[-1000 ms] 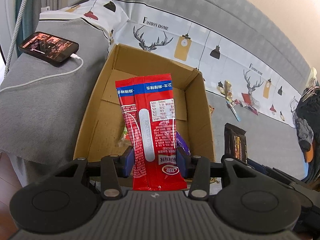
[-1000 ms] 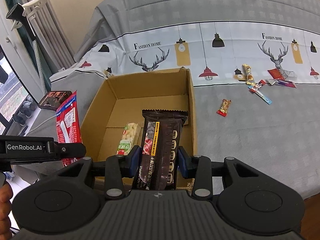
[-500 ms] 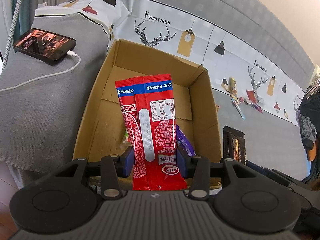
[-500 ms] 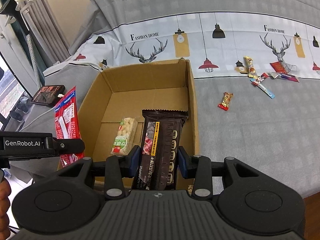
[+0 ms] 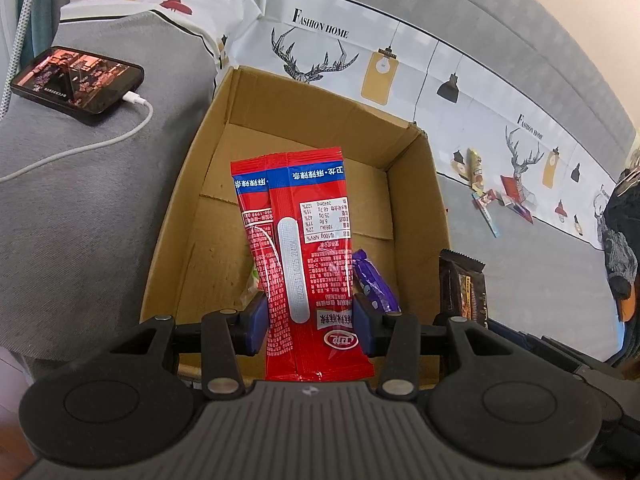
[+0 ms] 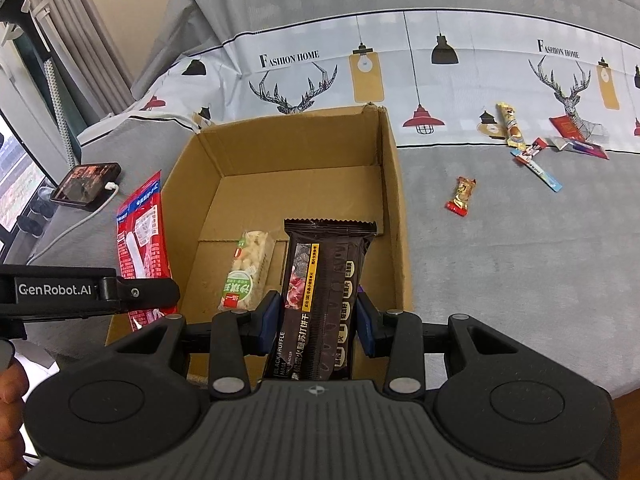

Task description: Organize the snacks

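Note:
My left gripper (image 5: 310, 326) is shut on a red snack packet (image 5: 304, 256) and holds it upright over the near end of an open cardboard box (image 5: 224, 160). My right gripper (image 6: 318, 322) is shut on a dark brown cracker packet (image 6: 324, 292), held over the box's (image 6: 396, 184) near right part. The red packet (image 6: 140, 236) and the left gripper show at the left of the right wrist view. A green-and-white snack bar (image 6: 246, 268) and a purple wrapper (image 5: 372, 280) lie on the box floor.
The box sits on a grey bed cover with a deer-print band. Several small snacks lie on it to the right (image 6: 462, 196) (image 6: 510, 124). A phone (image 5: 76, 78) on a white charging cable lies left of the box.
Both grippers have moved forward, further over the box, each with its packet still in it. The box looks larger in both views.

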